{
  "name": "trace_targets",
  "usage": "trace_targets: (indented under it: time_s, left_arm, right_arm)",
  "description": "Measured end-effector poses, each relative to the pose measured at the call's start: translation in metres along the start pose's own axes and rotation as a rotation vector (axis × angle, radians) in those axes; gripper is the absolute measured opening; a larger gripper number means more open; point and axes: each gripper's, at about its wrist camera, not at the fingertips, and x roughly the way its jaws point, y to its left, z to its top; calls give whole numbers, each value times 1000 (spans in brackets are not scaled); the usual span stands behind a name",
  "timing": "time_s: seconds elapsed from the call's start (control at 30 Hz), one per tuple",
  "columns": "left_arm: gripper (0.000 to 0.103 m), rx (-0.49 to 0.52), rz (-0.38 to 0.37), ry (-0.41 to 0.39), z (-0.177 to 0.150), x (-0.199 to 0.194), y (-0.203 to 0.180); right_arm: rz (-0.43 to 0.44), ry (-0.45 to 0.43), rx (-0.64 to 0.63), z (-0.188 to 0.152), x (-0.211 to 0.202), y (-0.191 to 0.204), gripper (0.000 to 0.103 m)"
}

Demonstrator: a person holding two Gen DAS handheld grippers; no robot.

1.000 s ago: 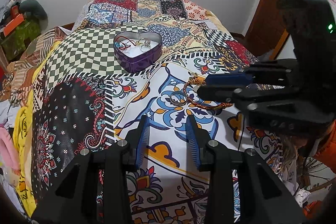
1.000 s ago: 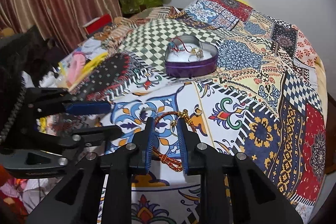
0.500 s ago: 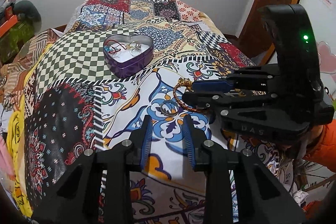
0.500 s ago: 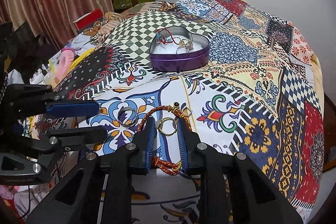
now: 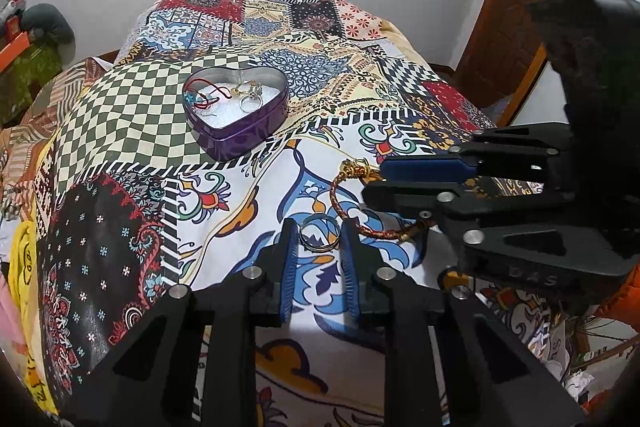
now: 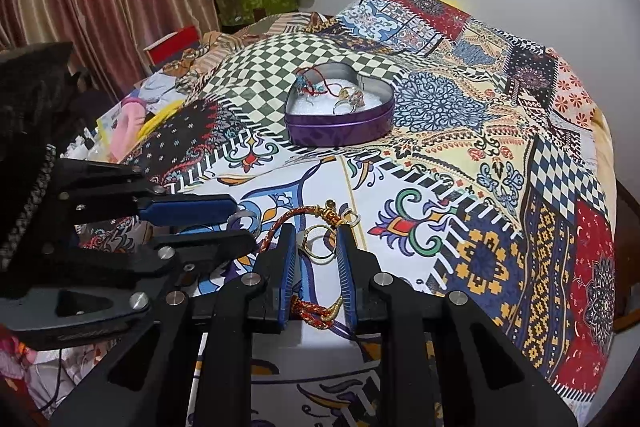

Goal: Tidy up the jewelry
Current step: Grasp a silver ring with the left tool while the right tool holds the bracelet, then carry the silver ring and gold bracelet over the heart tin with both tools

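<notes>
Left wrist view first. Closing the left gripper (image 5: 319, 227) around a silver ring (image 5: 319, 246), lying flat on the bed (image 5: 120, 115) right between the fingertips. Not yet a clear pinch: pads just beside the band on both sides, contact too close to call. Pointing steeply down at the ring, presumably to catch so low and thin a thing by its outer edge instead of scraping the cloth. Just right of the fingers, a red braided bracelet (image 5: 340, 211) curving close past the right pad, near enough to be snagged. Further right, the right gripper (image 5: 374, 183), side-on, crowding that flank. Open room only to the left and straight ahead. Well ahead and a little left, the purple heart tin (image 5: 240, 137), lid off, already holding rings and a red cord; probably the drop-off, with bare bedspread all the way there.

Now the right wrist view. Nearly closed, pinching a gold ring (image 6: 306, 239) across its width between the fingertips, both pads against the band by the look of it. Gripping at the very tips, likely to keep clear of the bracelet running under and between the fingers further back, its gold end down near the finger bases. Just left, the left gripper at the silver ring, very near. No space on that side. Ahead to the tin and off to the right, plenty of flat bed, with the bed's edge falling away at far right.
</notes>
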Motion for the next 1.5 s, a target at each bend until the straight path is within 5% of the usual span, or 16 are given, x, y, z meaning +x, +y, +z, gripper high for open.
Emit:
trace_targets:
  time_s: [0.43, 1.03, 1.5]
  left_arm:
    - [20, -26, 26, -36, 4, -14, 8]
    - [20, -41, 110, -204, 48, -62, 28]
    - [20, -51, 132, -251, 75, -54, 50]
  right_arm:
    - [-21, -45, 23, 12, -15, -6, 19]
    - [-34, -195, 37, 57, -43, -7, 19]
    - [-28, -211, 48, 85, -20, -16, 19]
